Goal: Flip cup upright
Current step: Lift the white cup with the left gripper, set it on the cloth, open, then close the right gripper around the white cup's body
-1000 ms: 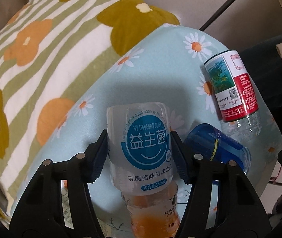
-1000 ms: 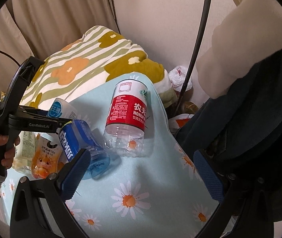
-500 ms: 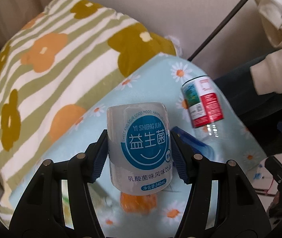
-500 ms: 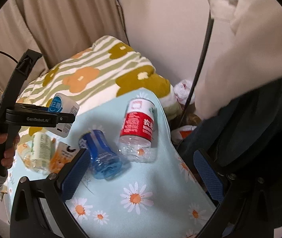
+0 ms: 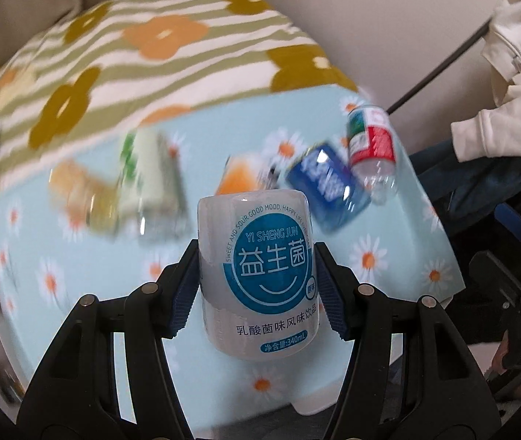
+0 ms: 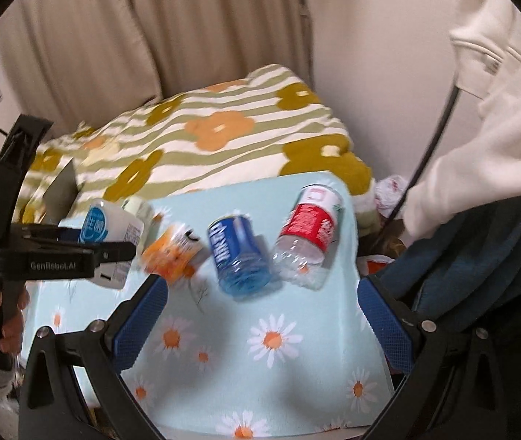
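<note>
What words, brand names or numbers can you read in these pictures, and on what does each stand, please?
"YI SHENG JUN", "益生菌", "乳酸菌味风味饮品", "净含量:340mL": white cup held in the left gripper.
"GenRobot.AI": left gripper's body, in the right wrist view.
Blue cup and red-labelled cup: print blurred, unreadable.

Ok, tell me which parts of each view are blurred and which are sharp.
Left wrist view: the white cup and left gripper clamping it are sharp; the bottles on the daisy cloth behind smear with motion blur. Right wrist view: milder blur on the blue bottle; the right gripper pads stay crisp.
</note>
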The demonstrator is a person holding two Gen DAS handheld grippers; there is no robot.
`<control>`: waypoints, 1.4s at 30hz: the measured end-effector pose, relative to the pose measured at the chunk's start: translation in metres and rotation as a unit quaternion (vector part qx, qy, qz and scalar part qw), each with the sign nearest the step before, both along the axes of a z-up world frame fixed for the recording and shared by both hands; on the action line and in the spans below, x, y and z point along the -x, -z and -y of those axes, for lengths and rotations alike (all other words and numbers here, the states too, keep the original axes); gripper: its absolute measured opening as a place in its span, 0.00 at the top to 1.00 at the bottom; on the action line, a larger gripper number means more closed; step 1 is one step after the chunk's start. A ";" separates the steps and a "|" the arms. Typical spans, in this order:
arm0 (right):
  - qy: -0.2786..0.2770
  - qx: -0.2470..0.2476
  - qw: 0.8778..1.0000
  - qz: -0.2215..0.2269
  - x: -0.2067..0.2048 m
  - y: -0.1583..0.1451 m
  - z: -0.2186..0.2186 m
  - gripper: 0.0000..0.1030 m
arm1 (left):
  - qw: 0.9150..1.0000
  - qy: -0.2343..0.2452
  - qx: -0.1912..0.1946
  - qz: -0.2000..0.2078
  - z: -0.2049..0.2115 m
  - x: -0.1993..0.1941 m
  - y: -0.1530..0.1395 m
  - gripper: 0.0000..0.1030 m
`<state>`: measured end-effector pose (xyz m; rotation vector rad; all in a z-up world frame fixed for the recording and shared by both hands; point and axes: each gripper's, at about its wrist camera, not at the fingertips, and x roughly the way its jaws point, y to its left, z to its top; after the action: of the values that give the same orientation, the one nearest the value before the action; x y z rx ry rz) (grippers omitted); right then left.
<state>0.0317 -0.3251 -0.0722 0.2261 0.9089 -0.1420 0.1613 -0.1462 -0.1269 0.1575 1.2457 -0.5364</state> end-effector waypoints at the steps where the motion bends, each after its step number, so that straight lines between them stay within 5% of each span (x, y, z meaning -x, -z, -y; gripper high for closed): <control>1: -0.012 0.001 1.000 -0.001 0.002 0.002 -0.003 0.00 | 1.000 -0.012 0.001 -0.003 -0.006 0.006 0.005 0.38; 13: -0.095 0.013 0.995 -0.029 0.025 0.041 -0.033 0.00 | 0.993 -0.109 0.002 -0.053 -0.040 0.068 0.080 0.38; 26: -0.112 0.010 0.993 -0.044 0.032 0.062 -0.035 0.00 | 0.991 -0.124 -0.008 -0.044 -0.044 0.076 0.098 0.36; 30: -0.113 0.011 0.993 -0.044 0.033 0.062 -0.036 0.00 | 0.992 -0.123 -0.014 -0.031 -0.045 0.077 0.095 0.32; 32: -0.114 0.011 0.993 -0.042 0.033 0.062 -0.036 0.00 | 0.992 -0.126 -0.025 -0.014 -0.042 0.076 0.090 0.07; 33: -0.115 0.011 0.992 -0.040 0.033 0.061 -0.036 0.00 | 0.991 -0.129 -0.024 -0.003 -0.044 0.078 0.083 0.04; 42: -0.146 -0.003 0.989 -0.038 0.018 0.029 -0.041 0.00 | 0.981 -0.179 -0.047 0.065 -0.083 0.097 0.004 0.00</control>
<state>0.0134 -0.2837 -0.1013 0.0907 1.0077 0.1244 0.0640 -0.0635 -0.1305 0.0449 1.1384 -0.1534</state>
